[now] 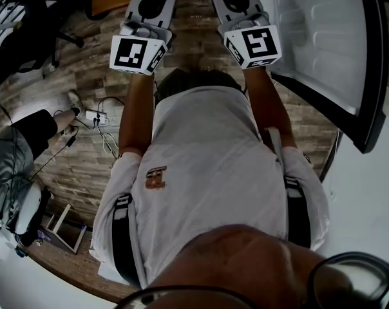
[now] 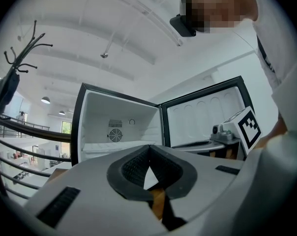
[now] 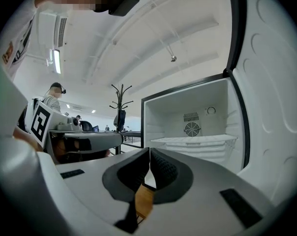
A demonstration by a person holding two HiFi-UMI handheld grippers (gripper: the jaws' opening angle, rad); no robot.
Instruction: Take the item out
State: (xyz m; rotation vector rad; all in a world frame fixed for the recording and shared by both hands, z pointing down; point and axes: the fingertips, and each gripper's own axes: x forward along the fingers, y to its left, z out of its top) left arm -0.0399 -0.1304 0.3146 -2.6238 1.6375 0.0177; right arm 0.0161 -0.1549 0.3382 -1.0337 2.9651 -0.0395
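Item: not to be found in any view. The open refrigerator compartment (image 3: pixel 188 113) shows white walls, a round fan grille (image 3: pixel 192 129) and a shelf (image 3: pixel 193 141) with nothing on it. Its lower part is hidden behind the gripper bodies, so whether something lies there cannot be told.

Left hand-held gripper (image 2: pixel 149 151): pads (image 2: pixel 134 167) closed tip to tip, nothing between them; only a sliver of wooden surface (image 2: pixel 158 200) shows through the gap below. It points toward the compartment, centre of its frame.

Right hand-held gripper (image 3: pixel 149 154): jaws fully together, empty, aimed likewise at the compartment, right of centre.

Progress, as judged:
- Done: door (image 1: pixel 323 37) stands wide open, upper right of the head view.
- Left: reaching in, closing on the item and drawing it clear. Neither gripper is inside the cabinet or carrying anything, so the task looks early, unless the cabinet is in fact empty.

Writing and labels:
- Marker cube (image 1: pixel 138 52) on the left gripper and marker cube (image 1: pixel 257 44) on the right: black-and-white square patterns, no letters.
- Shirt emblem (image 1: pixel 156 177): orange-brown, too small to read.
- Refrigerator: no brand name or sticker visible.

Other: coat stand (image 3: pixel 120 102), left of the compartment in the right gripper view.
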